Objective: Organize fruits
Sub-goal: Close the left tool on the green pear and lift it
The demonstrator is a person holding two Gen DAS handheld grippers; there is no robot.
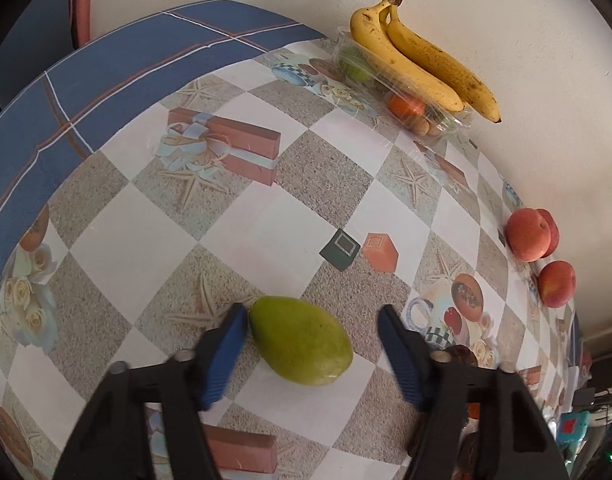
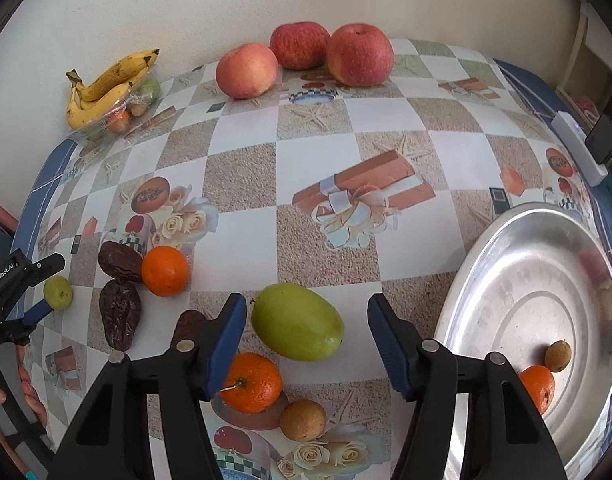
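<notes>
In the left wrist view a green fruit (image 1: 302,346) lies on the patterned tablecloth between the fingers of my left gripper (image 1: 312,312). The left pad touches it and the right pad stands apart, so the gripper is open. In the right wrist view another green fruit (image 2: 297,322) lies between the fingers of my right gripper (image 2: 306,300), which is open with a gap on each side. At the far left of that view the left gripper (image 2: 52,284) straddles its small green fruit (image 2: 58,292). A metal tray (image 2: 546,264) at the right holds an orange (image 2: 540,386) and a small brown fruit (image 2: 558,356).
Two oranges (image 2: 165,270) (image 2: 252,384), dark dates (image 2: 120,316) and a brown round fruit (image 2: 303,420) lie near the right gripper. Three apples (image 2: 358,56) stand by the wall. Bananas (image 1: 418,60) rest on a clear box (image 1: 426,116) of fruit. A white power strip (image 2: 578,144) sits at the table's right edge.
</notes>
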